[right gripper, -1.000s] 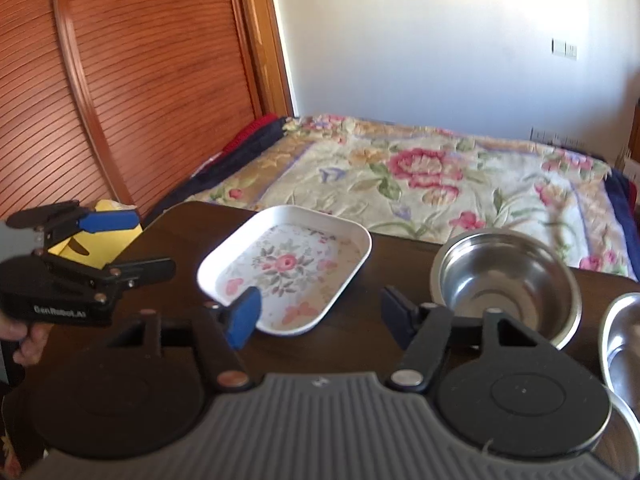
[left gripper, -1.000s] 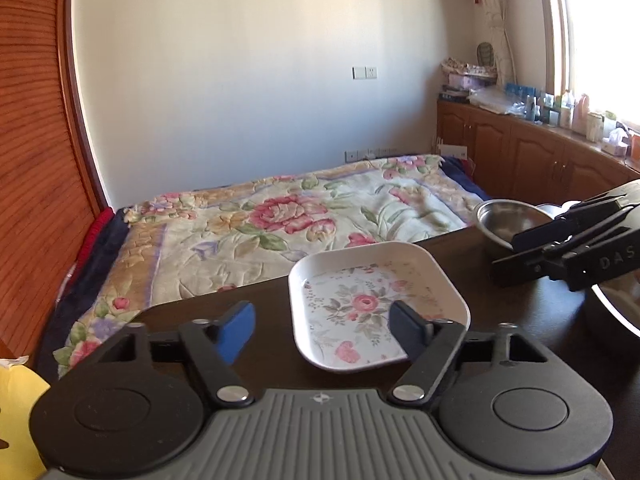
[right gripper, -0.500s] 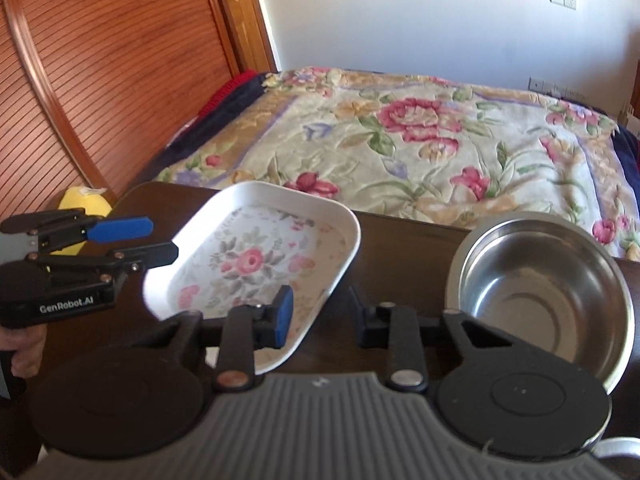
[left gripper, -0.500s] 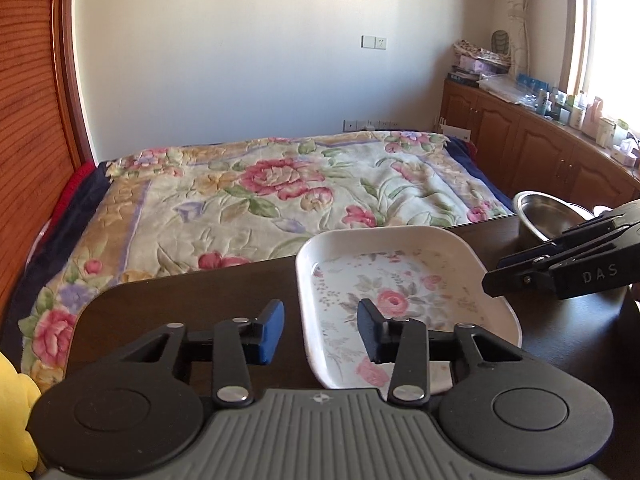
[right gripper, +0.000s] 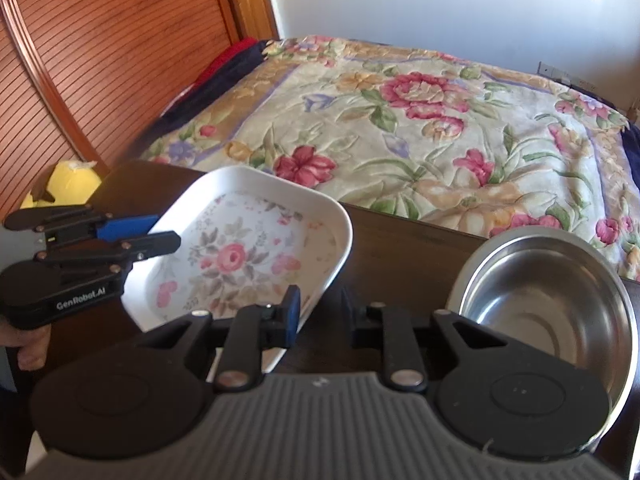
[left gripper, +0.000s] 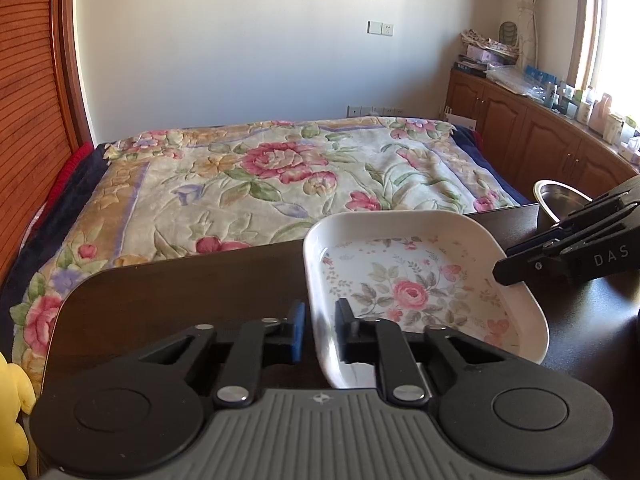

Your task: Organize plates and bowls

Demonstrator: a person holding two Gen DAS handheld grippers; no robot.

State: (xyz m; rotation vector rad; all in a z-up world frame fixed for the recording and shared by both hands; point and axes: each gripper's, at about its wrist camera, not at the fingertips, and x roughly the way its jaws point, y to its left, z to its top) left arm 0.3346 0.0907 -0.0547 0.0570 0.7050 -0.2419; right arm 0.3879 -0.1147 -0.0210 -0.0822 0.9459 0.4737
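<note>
A white rectangular plate with a rose print (left gripper: 416, 284) (right gripper: 240, 256) lies on the dark wooden table (left gripper: 180, 292). My left gripper (left gripper: 319, 334) is shut on the plate's left rim, one finger inside, one outside. It also shows in the right wrist view (right gripper: 160, 234). My right gripper (right gripper: 318, 320) is shut on the plate's right rim. It also shows in the left wrist view (left gripper: 516, 264). A steel bowl (right gripper: 540, 292) (left gripper: 560, 200) stands to the right of the plate.
A bed with a floral quilt (left gripper: 280, 176) lies just beyond the table's far edge. A yellow soft toy (right gripper: 68, 184) sits at the table's left. Wooden cabinets (left gripper: 540, 140) line the right wall. A slatted wooden door (right gripper: 100, 60) is at left.
Both grippers moved in from open to closed on opposite rims of the floral plate. The plate now looks closer and larger in both views.
</note>
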